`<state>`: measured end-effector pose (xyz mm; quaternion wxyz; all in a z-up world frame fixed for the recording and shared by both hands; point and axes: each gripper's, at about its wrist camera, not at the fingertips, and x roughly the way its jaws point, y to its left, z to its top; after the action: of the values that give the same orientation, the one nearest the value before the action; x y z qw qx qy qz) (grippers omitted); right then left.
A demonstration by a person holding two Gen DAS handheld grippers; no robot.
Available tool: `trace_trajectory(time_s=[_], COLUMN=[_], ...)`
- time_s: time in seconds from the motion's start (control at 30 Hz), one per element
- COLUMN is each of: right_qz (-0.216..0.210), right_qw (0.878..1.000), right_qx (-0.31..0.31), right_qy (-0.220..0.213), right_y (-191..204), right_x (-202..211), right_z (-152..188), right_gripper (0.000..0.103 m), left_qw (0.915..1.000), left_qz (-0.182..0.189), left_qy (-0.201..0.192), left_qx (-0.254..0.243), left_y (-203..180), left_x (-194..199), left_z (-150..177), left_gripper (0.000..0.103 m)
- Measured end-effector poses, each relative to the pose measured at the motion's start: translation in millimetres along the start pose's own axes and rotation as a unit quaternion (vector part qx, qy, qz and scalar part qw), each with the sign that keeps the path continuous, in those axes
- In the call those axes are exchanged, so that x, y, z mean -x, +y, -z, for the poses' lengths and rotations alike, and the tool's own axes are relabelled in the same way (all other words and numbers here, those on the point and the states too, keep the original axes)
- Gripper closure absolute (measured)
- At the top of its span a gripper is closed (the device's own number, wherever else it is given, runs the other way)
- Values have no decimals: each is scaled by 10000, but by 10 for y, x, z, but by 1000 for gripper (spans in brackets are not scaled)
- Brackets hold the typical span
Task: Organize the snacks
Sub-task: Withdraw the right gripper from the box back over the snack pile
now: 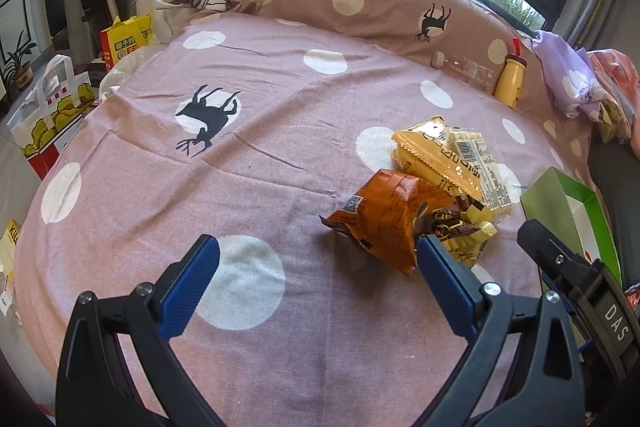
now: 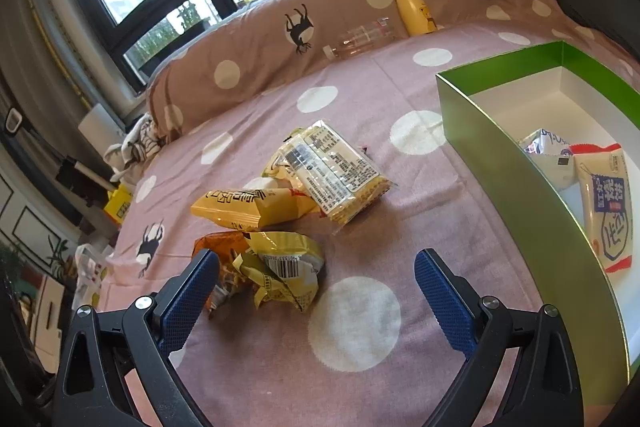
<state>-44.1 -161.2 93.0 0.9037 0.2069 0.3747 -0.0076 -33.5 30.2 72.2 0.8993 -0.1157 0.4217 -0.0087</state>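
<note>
Both claws, the left gripper (image 1: 318, 255) and right gripper (image 2: 316, 271), hang spread apart and empty over a bedspread (image 1: 160, 155) heap of light, crinkly snack packets (image 2: 288, 195) (best pinched by a sealed edge), near the green box (image 2: 500, 163).

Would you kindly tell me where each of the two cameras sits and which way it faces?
Left wrist: on the left gripper, over the bed, facing the pillow and windows; its open jaws frame the orange packet, and the right gripper shows at right.
Right wrist: on the right gripper, facing the windows; open jaws over the crumpled yellow wrapper, green box at right.
Shared: snack pile, green box, yellow bottle.
</note>
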Motion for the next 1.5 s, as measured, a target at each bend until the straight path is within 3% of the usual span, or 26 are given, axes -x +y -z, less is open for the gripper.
trace_trajectory(time_s=[1.5], right_qz=[-203], right_qw=[9997], right_qx=[-119], right_qy=[37], right_y=[-5], right_x=[16], right_z=[-53], right_gripper=[5], left_qw=[9997], left_qz=[-28], left_qy=[130], left_qx=[-208], left_y=[-51], left_x=[-62], left_z=[56], left_gripper=[3])
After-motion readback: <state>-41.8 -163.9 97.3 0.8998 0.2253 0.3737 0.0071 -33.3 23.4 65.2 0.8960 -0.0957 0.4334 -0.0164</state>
